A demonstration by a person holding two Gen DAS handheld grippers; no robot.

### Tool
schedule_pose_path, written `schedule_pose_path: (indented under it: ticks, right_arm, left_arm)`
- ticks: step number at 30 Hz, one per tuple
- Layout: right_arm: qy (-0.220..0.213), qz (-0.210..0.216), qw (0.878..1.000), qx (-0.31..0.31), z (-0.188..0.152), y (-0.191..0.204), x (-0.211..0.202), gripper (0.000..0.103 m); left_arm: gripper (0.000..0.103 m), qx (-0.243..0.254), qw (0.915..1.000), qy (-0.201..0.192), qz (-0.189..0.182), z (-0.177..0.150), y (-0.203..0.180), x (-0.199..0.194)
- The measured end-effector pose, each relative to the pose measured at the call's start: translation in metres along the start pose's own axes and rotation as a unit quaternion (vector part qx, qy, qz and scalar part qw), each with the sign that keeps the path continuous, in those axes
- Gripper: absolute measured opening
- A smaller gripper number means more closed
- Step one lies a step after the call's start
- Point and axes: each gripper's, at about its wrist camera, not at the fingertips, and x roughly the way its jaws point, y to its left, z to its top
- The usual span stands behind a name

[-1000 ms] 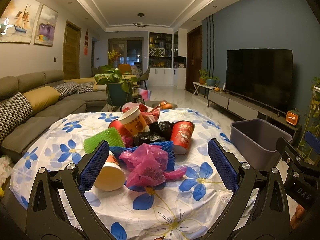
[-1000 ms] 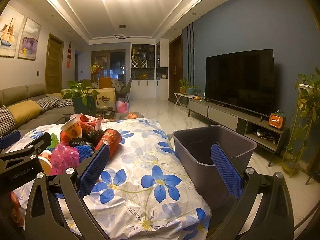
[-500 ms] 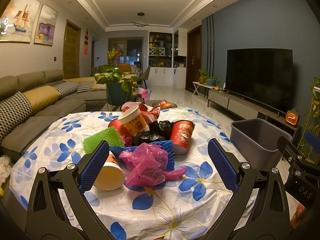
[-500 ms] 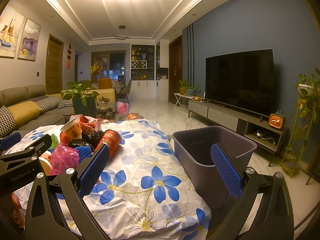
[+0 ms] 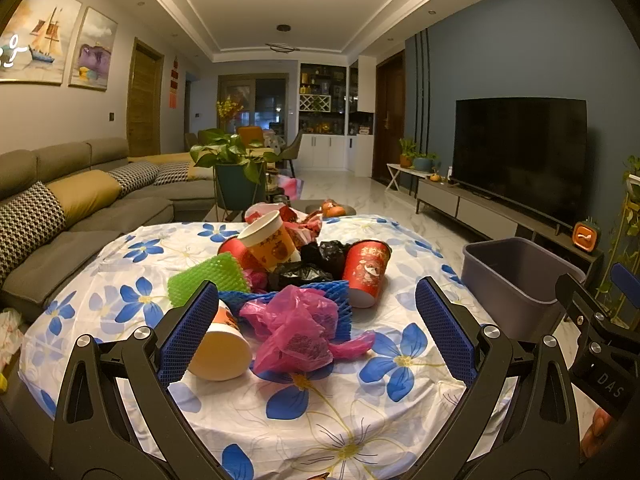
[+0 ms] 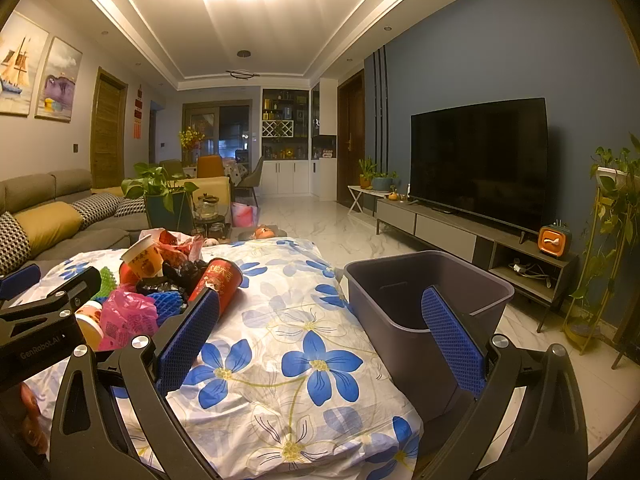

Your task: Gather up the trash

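Both grippers hang with jaws spread wide, holding nothing: the left gripper [image 5: 316,332] faces the trash pile, a crumpled pink plastic bag [image 5: 298,330] nearest, on the flowered tabletop [image 5: 320,412]; the right gripper [image 6: 320,340] faces the grey bin [image 6: 404,304] just beside the tabletop.

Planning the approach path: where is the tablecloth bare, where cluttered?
Bare: the near tablecloth in front of the pink bag, and the strip between the red cup and the bin. Crowded: the trash pile around the black bag.

The left claw [image 5: 316,332] gapes wide over a pink bag [image 5: 298,330] among cups on the flowered surface [image 5: 320,412].
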Motion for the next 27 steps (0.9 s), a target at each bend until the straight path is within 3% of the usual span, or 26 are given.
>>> schedule_pose_path:
  ticks: [27]
  right_arm:
    - [-0.001, 0.000, 1.000, 0.001, -0.0019, 0.0007, -0.0003, 0.098]
  left_arm:
    - [0.097, -0.004, 1.0000, 0.001, 0.002, 0.0002, 0.0071, -0.0009]
